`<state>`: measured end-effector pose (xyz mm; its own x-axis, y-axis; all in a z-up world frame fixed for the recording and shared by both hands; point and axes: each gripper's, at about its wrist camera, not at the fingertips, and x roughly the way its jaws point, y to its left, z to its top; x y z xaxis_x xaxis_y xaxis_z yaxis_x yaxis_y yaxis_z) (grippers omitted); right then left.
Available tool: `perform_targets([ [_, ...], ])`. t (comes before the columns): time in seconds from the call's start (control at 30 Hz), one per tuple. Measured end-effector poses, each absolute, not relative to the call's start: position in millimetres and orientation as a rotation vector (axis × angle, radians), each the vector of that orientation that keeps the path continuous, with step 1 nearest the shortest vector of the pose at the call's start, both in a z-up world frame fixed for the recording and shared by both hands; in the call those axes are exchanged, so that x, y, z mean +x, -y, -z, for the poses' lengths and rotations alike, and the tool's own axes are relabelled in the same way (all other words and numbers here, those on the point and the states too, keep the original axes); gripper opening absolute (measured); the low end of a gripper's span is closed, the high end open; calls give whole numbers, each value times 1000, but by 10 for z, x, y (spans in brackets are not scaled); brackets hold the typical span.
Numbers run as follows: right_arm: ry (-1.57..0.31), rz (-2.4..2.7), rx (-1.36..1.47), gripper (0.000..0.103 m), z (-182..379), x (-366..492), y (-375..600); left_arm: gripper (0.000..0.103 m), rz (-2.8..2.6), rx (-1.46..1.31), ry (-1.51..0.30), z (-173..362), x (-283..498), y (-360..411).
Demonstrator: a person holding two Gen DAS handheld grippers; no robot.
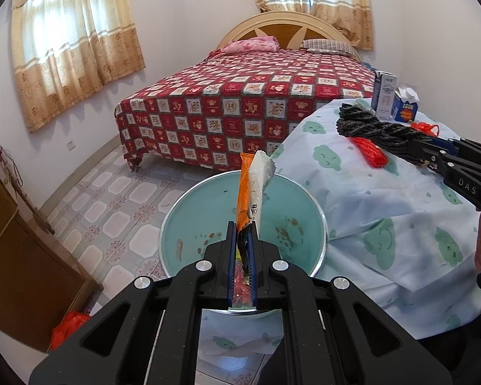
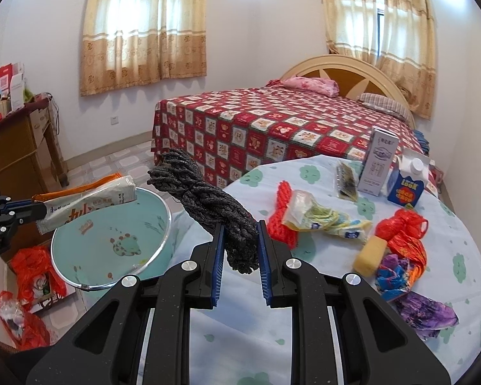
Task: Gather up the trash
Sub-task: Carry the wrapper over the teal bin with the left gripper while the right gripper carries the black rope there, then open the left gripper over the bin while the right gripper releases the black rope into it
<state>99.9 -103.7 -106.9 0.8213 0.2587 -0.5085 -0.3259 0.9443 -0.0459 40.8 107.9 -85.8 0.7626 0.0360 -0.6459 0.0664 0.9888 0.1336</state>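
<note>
**Both tools loaded above the basin**

My left tool is clamped nearly shut on an orange-and-white snack wrapper, which stands up from the blue pads at the centre of the left wrist view, directly over the pale green basin. The basin sits low in the frame beside the tabletop, which is draped in a light blue cloth printed with green clouds; brown smears mark the basin's inside.

My right tool grips a bundle of dark grey braided rope, its pads pressed narrowly against the bundle's lower end; the rope leans toward the upper left of the right wrist view, near the basin's rim. At left in that view the left tool reaches in with the wrapper held level over the basin.

On the tabletop, to the right, more trash lies: a red mesh net, a crumpled yellow-and-white wrapper, a yellow sponge, a red plastic bag, purple foil, a tall white carton and a blue milk carton. A bed with a red checked cover fills the background.
</note>
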Motion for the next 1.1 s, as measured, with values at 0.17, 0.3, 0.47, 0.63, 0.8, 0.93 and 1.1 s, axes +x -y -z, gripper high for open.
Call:
perform_targets([
  [0.17, -523, -333, -148, 20, 1069, 999, 922, 7, -4, 143, -708, 863, 398, -1187],
  [0.3, -526, -350, -162, 20, 1073, 1006, 831, 7, -17, 134, -711, 875, 395, -1258],
  [0.47, -526, -366, -173, 20, 1065, 1020, 748, 7, -31, 121, -708, 868, 388, -1343],
  [0.63, -529, -384, -186, 20, 1080, 1030, 658, 7, -41, 114, -712, 883, 380, -1406],
  [0.8, -530, -399, -196, 20, 1085, 1027, 583, 7, -54, 102, -712, 884, 372, -1487],
  [0.93, -529, -409, -204, 20, 1089, 1028, 526, 7, -65, 91, -711, 876, 376, -1544],
  [1.1, -532, -419, -214, 20, 1094, 1035, 465, 7, -66, 88, -710, 877, 375, -1560],
])
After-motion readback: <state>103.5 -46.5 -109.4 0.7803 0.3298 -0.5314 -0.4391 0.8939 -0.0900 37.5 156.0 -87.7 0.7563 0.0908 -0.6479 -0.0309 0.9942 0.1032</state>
